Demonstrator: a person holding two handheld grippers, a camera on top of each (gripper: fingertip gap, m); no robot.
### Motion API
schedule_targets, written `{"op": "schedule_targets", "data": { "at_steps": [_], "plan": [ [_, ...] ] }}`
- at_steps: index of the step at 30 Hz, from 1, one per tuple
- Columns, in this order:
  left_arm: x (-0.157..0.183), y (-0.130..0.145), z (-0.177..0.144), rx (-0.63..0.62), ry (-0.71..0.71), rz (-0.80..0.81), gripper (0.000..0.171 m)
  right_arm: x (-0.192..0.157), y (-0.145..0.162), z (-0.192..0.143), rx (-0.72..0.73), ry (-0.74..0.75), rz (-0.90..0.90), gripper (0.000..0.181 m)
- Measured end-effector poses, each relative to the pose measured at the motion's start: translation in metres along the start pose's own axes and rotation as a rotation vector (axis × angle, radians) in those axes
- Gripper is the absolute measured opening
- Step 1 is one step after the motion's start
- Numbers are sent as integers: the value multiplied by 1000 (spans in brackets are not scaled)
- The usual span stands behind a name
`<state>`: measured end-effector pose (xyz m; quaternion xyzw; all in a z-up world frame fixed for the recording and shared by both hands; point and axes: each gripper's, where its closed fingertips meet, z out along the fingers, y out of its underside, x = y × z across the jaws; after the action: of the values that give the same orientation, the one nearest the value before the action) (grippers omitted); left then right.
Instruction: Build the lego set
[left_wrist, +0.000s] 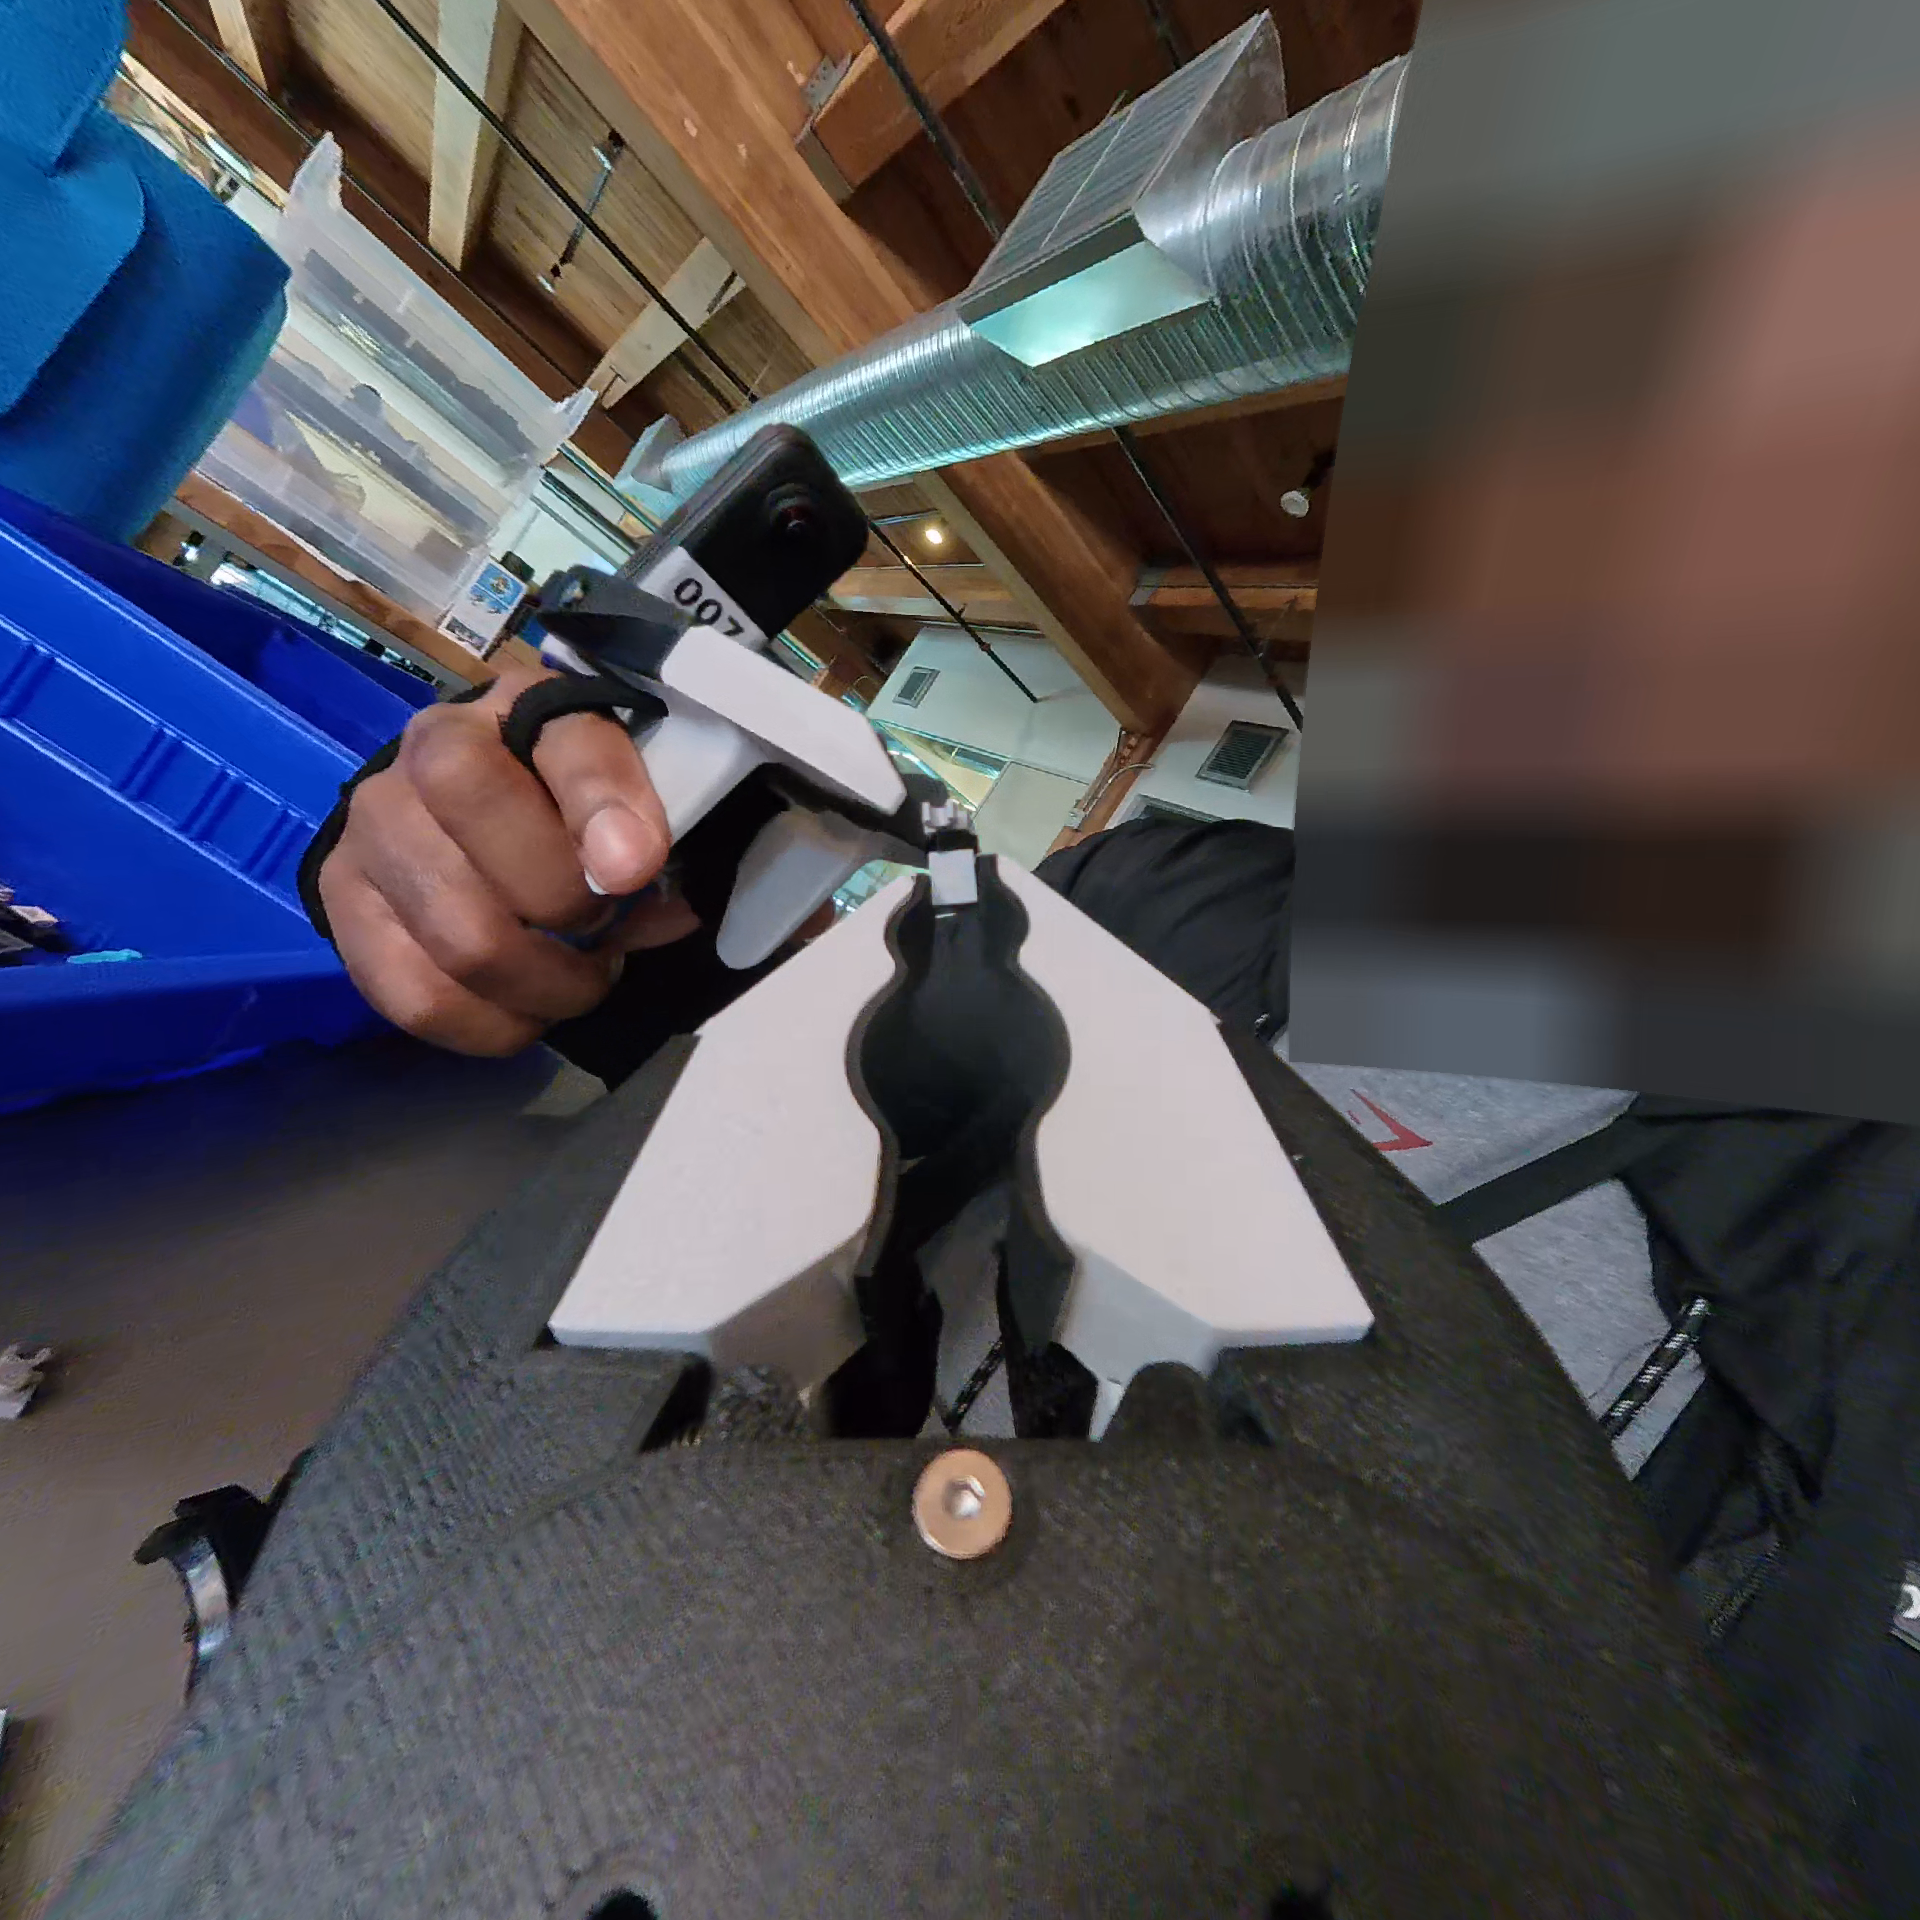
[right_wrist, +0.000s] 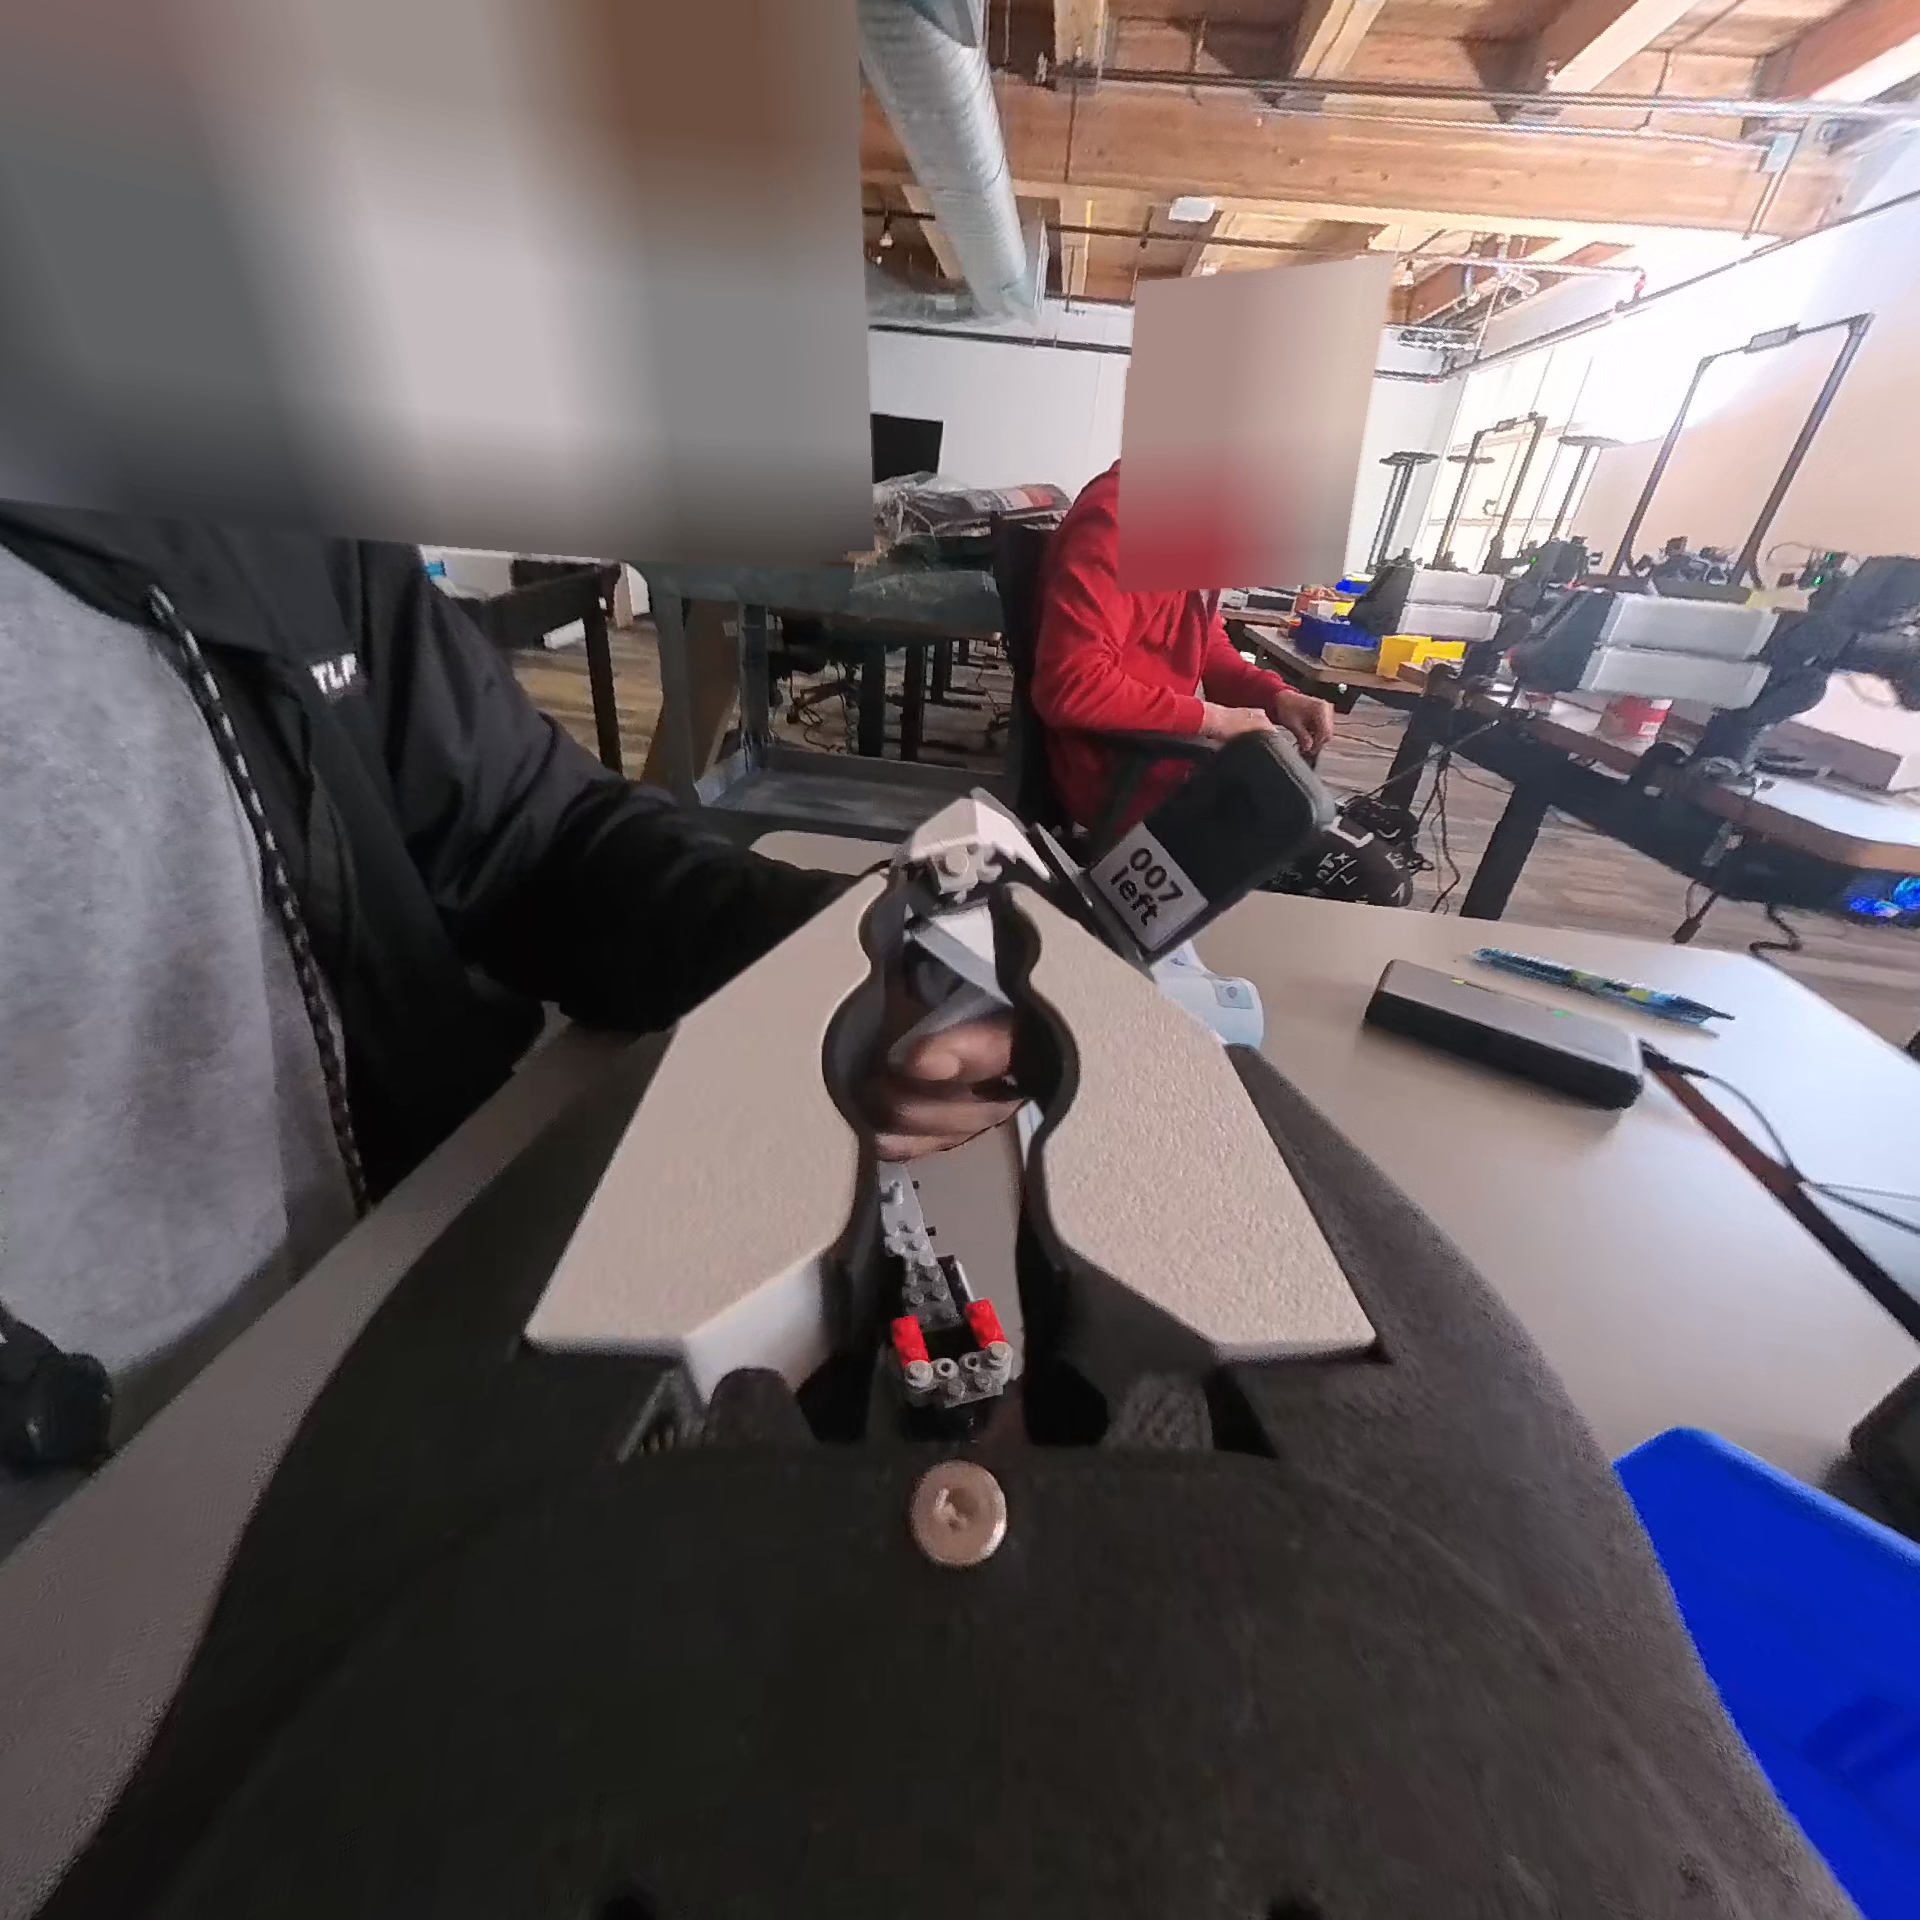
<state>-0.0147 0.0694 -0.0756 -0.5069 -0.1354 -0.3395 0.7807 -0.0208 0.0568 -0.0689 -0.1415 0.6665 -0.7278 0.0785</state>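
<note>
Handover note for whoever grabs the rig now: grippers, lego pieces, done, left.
Left gripper: shut on a small grey lego piece, held up in the air.
Right gripper: shut on a small grey studded piece, tips meeting the left's.
Partial build with grey, black and red bricks sits on the table below the right gripper. Blue bin beside it; loose pieces on the table.
Done: base partly assembled.
Left: likely join the two held pieces, then add them to the build.

bright daylight, window glare, fisheye-warped edges.
</note>
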Motion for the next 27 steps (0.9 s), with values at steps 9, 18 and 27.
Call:
{"op": "schedule_targets", "data": {
  "at_steps": [9, 18, 27],
  "plan": [
    [8, 9, 6, -32, 76, -72, 8, -10, -3, -1, 11, -42, -60, 20],
    [12, 24, 13, -98, 123, -139, 8, -27, 0, -1, -2, -139, -61, 20],
    [6, 23, 11, -109, 64, -100, 8, -24, 4, -1, -54, -114, -60, 17]
  ]
}}
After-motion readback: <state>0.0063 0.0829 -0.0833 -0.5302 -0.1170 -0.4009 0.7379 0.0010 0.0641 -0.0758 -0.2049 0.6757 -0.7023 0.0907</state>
